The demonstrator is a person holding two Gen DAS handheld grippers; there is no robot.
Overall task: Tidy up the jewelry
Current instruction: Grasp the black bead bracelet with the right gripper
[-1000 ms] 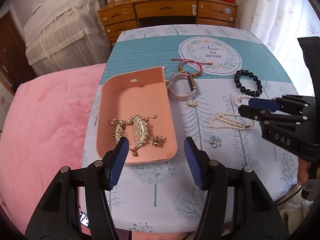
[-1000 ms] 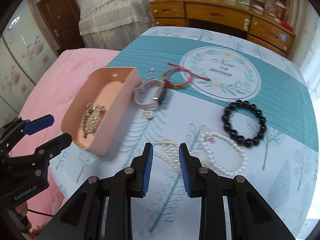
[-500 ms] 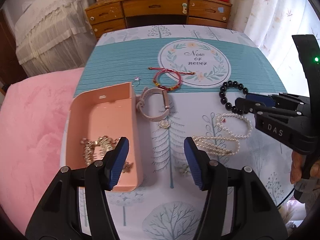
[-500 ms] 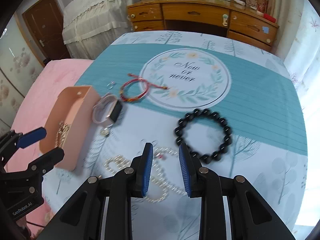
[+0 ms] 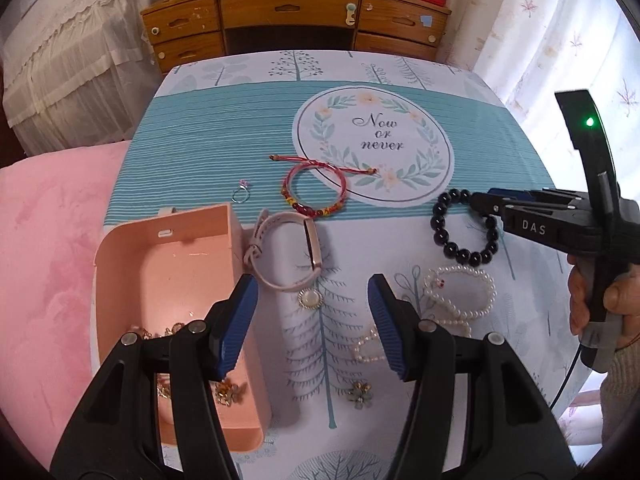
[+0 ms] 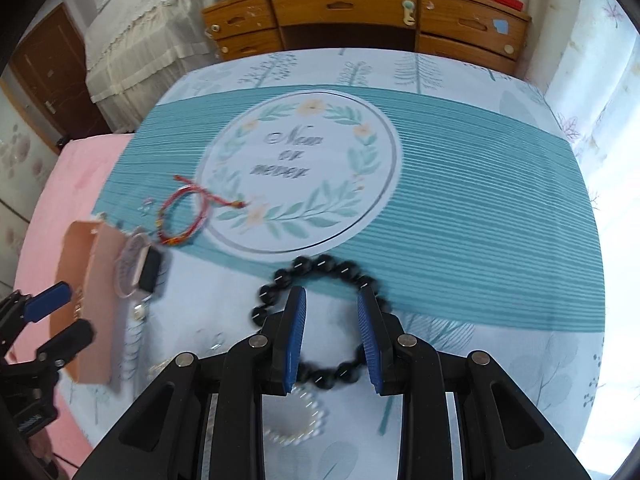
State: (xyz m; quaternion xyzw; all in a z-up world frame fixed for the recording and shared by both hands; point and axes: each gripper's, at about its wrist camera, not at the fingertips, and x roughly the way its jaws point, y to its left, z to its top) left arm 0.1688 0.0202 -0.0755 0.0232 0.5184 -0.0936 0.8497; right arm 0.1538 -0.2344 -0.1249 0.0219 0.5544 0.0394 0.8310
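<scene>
Right wrist view: the black bead bracelet (image 6: 320, 320) is straddled at 12 o'clock by the open right hand-held gripper (image 6: 331, 340); the left hand-held gripper (image 5: 312, 326), open and empty, is farther.

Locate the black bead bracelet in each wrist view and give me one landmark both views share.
Left wrist view: the black bead bracelet lies right of centre on the tablecloth, with the right gripper at its far edge.
Right wrist view: the bracelet sits low in the centre, spread around the tips of the open right gripper.
Shared landmark: the round "Now or never" print, just beyond the bracelet in both.
</scene>
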